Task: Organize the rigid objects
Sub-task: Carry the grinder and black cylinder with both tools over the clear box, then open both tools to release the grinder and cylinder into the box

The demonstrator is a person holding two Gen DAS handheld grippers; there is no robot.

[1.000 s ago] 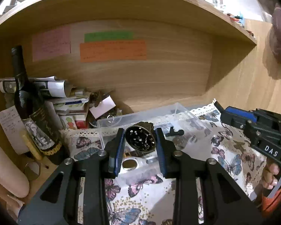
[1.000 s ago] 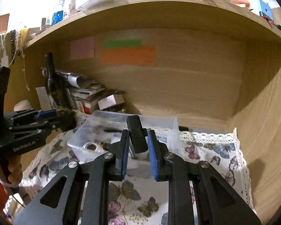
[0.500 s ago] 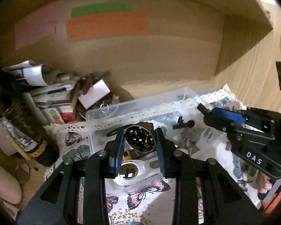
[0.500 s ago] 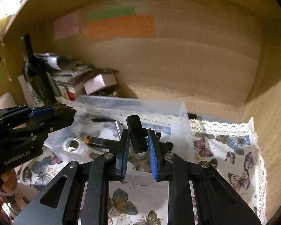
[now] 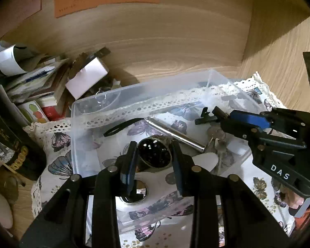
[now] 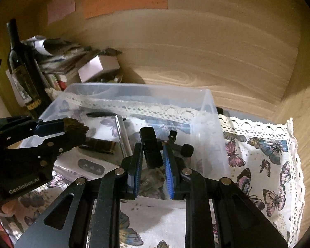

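Note:
A clear plastic bin [image 5: 138,88] [image 6: 208,111] stands on a butterfly cloth inside a wooden shelf. My left gripper [image 5: 155,155] is shut on a round dark metal piece [image 5: 155,154] and holds it over the bin's near left part; it also shows in the right wrist view [image 6: 76,128]. My right gripper [image 6: 153,155] is shut on a small black rectangular device [image 6: 152,146] over the bin's near right part; it also shows in the left wrist view [image 5: 219,113]. In the bin lie a silver rod [image 5: 175,134], a white remote [image 6: 88,165] and a black clip [image 6: 184,148].
A dark wine bottle [image 6: 22,70] stands at the left. Stacked papers and a white box [image 5: 86,78] lie behind the bin at the left. The butterfly cloth [image 6: 264,155] spreads to the right, up to the wooden side wall [image 6: 303,107].
Both grippers have moved forward and down over the bin with their objects still held. The bin and shelf back look closer.

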